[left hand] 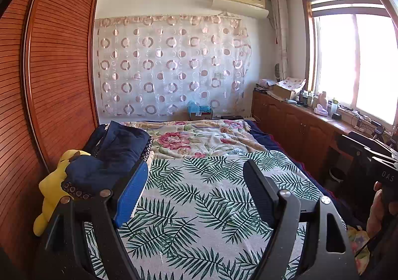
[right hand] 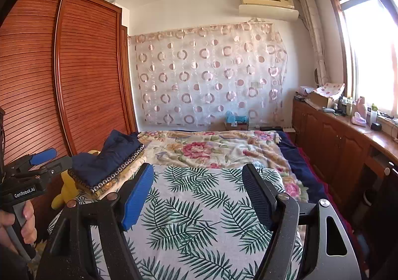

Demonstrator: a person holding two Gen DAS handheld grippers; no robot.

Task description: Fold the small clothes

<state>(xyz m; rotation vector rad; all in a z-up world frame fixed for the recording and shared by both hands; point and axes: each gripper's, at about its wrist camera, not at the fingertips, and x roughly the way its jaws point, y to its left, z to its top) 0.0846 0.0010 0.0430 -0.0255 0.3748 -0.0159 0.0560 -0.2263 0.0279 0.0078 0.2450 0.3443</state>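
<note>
Left gripper (left hand: 194, 175) and right gripper (right hand: 197, 179) hover side by side over the bed, tilted slightly down, fingers wide apart, both empty. One stack of folded navy clothes (right hand: 109, 160) sits far-left on the leaf-print sheet (right hand: 189, 210), w/ a yellow item (left hand: 51, 195) beside it. Louvred wardrobe (left hand: 57, 61) left, window (left hand: 355, 61) right.

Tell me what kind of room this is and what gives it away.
Most likely a home bedroom. A bed with a palm-leaf sheet fills the middle, a tall louvred wooden wardrobe stands beside it, and an air conditioner hangs on the far wall above a patterned curtain.
</note>
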